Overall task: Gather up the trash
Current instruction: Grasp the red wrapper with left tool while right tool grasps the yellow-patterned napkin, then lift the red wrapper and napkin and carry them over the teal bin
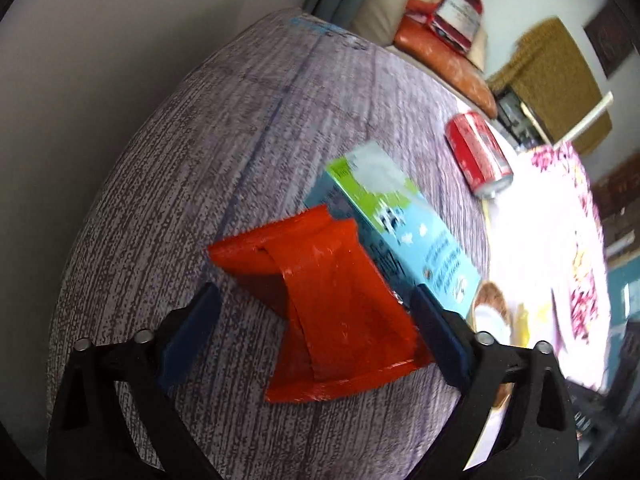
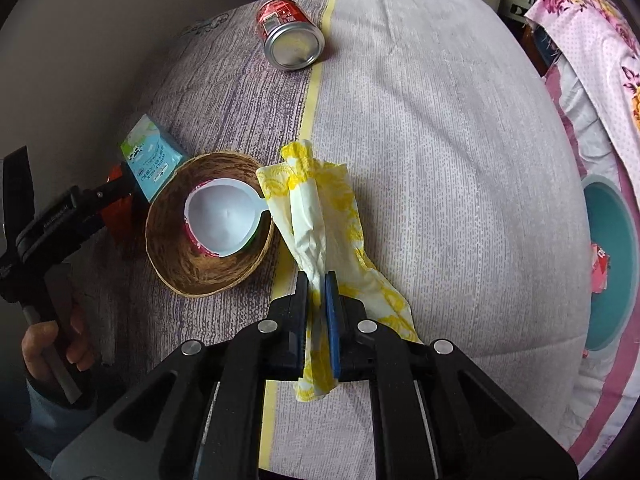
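Note:
A crumpled red wrapper (image 1: 332, 288) lies on the purple-grey bedcover (image 1: 180, 160), against a blue and green milk carton (image 1: 400, 220) lying on its side. My left gripper (image 1: 316, 294) is open and straddles the wrapper; the left pad stands apart from it and the right pad sits at its edge by the carton. My right gripper (image 2: 317, 280) is shut on a yellow and white paper napkin (image 2: 320, 200) that trails over the bedcover. A woven basket (image 2: 180, 268) beside the napkin holds a white foil lid (image 2: 224, 220). A red drink can (image 2: 290, 36) lies on its side further away.
A hand (image 2: 52, 344) grips the left tool at the left edge of the right wrist view. A pink floral cloth (image 2: 592, 60) covers the right side. Cushions and a red-labelled box (image 1: 456, 16) are stacked beyond the bed. The bed drops off at the left.

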{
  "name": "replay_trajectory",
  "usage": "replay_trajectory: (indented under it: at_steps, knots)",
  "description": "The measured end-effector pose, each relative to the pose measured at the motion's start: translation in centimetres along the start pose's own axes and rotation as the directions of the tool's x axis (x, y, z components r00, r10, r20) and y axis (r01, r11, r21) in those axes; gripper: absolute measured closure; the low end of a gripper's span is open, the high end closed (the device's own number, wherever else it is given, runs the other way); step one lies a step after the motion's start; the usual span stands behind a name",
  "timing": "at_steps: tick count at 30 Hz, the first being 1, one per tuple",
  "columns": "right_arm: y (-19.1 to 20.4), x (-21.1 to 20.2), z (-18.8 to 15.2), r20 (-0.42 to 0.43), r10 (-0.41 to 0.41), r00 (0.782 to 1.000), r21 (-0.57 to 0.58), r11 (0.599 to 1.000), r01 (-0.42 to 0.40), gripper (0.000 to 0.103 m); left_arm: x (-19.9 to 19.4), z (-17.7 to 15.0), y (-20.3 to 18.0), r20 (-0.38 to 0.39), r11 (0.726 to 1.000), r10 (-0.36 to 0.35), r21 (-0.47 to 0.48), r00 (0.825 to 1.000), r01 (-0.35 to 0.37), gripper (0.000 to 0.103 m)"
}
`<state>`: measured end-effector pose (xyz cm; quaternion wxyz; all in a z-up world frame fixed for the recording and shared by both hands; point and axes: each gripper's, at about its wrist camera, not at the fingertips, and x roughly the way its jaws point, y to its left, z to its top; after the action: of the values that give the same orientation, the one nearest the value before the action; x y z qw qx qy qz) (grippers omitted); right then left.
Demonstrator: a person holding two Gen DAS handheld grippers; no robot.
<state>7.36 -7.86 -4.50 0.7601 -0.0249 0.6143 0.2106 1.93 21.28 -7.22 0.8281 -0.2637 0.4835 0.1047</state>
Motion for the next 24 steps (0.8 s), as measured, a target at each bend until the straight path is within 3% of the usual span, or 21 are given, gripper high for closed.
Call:
replay_trajectory:
  at_steps: [2,5,6,11,16,17,19,20,21,23,24]
  knots:
    - [0.0,0.0,0.3,-0.001,-0.009,1.0,0.007,1.0,0.009,0.088,-0.2,-0.7,-0.6,0.014,0.997,0.051,0.061,0.999,-0.051,0.036]
    - [-0.3,-0.2,0.4,0.014,-0.036,0.999,0.011,0.999,0.035,0.057,-0.5,-1.1,-0.6,0.013,0.995,0.051,0.088,0.999,-0.052,0.045]
    - [0.2,0.2,0.6,0.016,-0.04,0.999,0.009,0.999,0.04,0.052,-0.5,-1.2,-0.5,0.013,0.994,0.054,0.094,0.998,-0.055,0.046]
    - [0.4,1.4,1.3,0.005,-0.07,0.998,-0.038,0.997,0.07,0.035,-1.0,-1.8,-0.3,0.005,0.992,0.041,0.116,0.999,-0.041,0.047]
    - [0.6,2.5,1.2,-0.017,-0.071,0.997,-0.061,0.996,0.07,0.035,-2.6,-2.3,-0.3,0.025,0.992,0.022,0.124,0.999,-0.025,0.048]
    - [0.7,2.6,1.1,-0.017,-0.073,0.997,-0.07,0.995,0.072,0.036,-2.8,-2.3,-0.4,0.03,0.992,0.019,0.126,0.999,-0.022,0.048]
    - [1.0,2.6,0.8,-0.004,-0.097,0.995,-0.093,0.991,0.097,0.048,-3.5,-2.2,-0.7,0.039,0.991,0.008,0.131,0.999,-0.013,0.048]
    - [0.9,2.6,0.7,-0.002,-0.097,0.995,-0.095,0.991,0.096,0.058,-3.9,-2.2,-0.9,0.044,0.991,0.0,0.136,0.999,-0.006,0.048]
    - [0.7,2.4,0.7,0.002,-0.09,0.996,-0.087,0.992,0.09,0.074,-4.3,-2.2,-1.2,0.049,0.99,-0.007,0.141,0.999,0.0,0.048]
    - [-0.3,1.9,0.6,0.008,-0.059,0.998,-0.047,0.997,0.06,0.094,-5.0,-2.1,-2.2,0.06,0.987,-0.024,0.157,0.998,0.014,0.048]
    - [-1.0,1.3,0.6,0.025,-0.049,0.998,-0.021,0.999,0.05,0.094,-5.2,-2.1,-2.7,0.063,0.986,-0.03,0.165,0.998,0.019,0.047]
